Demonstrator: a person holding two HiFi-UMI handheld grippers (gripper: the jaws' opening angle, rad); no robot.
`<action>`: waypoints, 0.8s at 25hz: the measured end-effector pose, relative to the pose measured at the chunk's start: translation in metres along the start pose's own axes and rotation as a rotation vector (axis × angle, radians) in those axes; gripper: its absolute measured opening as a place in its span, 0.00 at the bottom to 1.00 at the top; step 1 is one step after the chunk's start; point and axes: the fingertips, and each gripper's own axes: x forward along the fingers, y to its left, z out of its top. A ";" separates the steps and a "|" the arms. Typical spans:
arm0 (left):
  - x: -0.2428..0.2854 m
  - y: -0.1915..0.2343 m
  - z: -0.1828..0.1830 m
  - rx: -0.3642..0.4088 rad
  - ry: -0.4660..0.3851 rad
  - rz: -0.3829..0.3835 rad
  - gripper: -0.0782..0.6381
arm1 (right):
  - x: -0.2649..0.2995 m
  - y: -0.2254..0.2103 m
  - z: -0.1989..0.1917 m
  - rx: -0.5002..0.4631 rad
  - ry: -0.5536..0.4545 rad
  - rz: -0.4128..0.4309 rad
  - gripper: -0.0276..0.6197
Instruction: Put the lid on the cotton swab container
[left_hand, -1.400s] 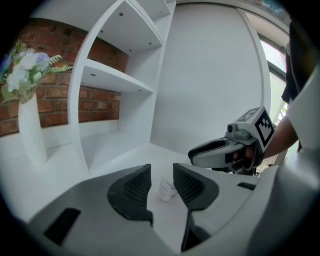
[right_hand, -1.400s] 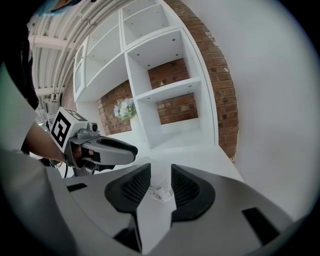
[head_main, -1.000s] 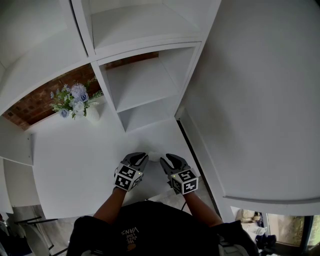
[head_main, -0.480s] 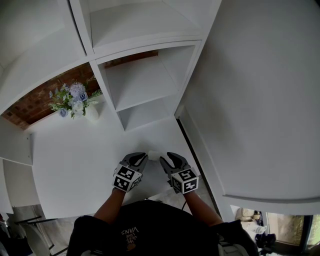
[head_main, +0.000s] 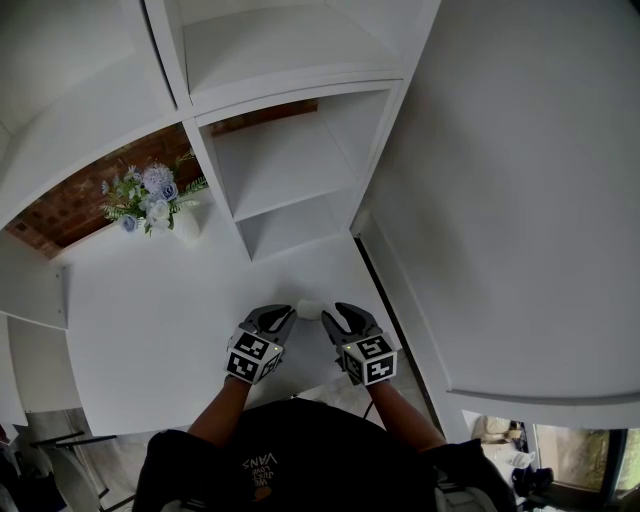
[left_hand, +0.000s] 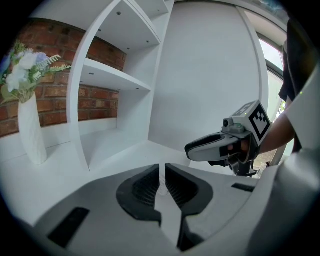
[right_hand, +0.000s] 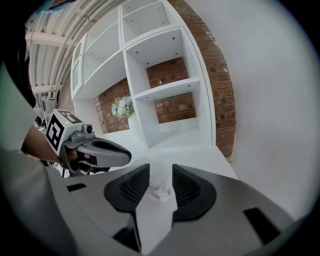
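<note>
The cotton swab container (right_hand: 161, 189), a small pale tub with a printed label, stands on the white table (head_main: 150, 330) between my two grippers. My right gripper (right_hand: 160, 170) straddles it from the right. Its jaws are opening, and the tub stands between the pads with only a sliver of room. My left gripper (left_hand: 161, 172) comes in from the left, closed down to a narrow slit on a thin pale ribbed piece, the lid (left_hand: 161, 184), at the tub's top. In the head view the container (head_main: 308, 310) shows as a small white spot between the left gripper (head_main: 286, 314) and the right gripper (head_main: 330, 317).
A white vase of blue and white flowers (head_main: 160, 205) stands at the table's back left, before a brick wall. A white open shelf unit (head_main: 285, 170) rises behind the work spot. A white wall panel (head_main: 500, 200) closes the right side. The table's front edge is near my body.
Almost nothing has moved. Both grippers stay at the container, and the right one has drifted very slightly.
</note>
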 end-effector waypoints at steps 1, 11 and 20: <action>-0.001 0.000 0.001 0.000 -0.003 0.001 0.16 | -0.001 -0.001 0.000 -0.001 -0.001 -0.005 0.26; -0.018 -0.011 0.012 0.010 -0.045 0.022 0.16 | -0.027 0.009 0.020 0.004 -0.079 -0.004 0.25; -0.045 -0.037 0.032 0.034 -0.127 0.065 0.15 | -0.070 0.023 0.025 -0.037 -0.141 -0.011 0.11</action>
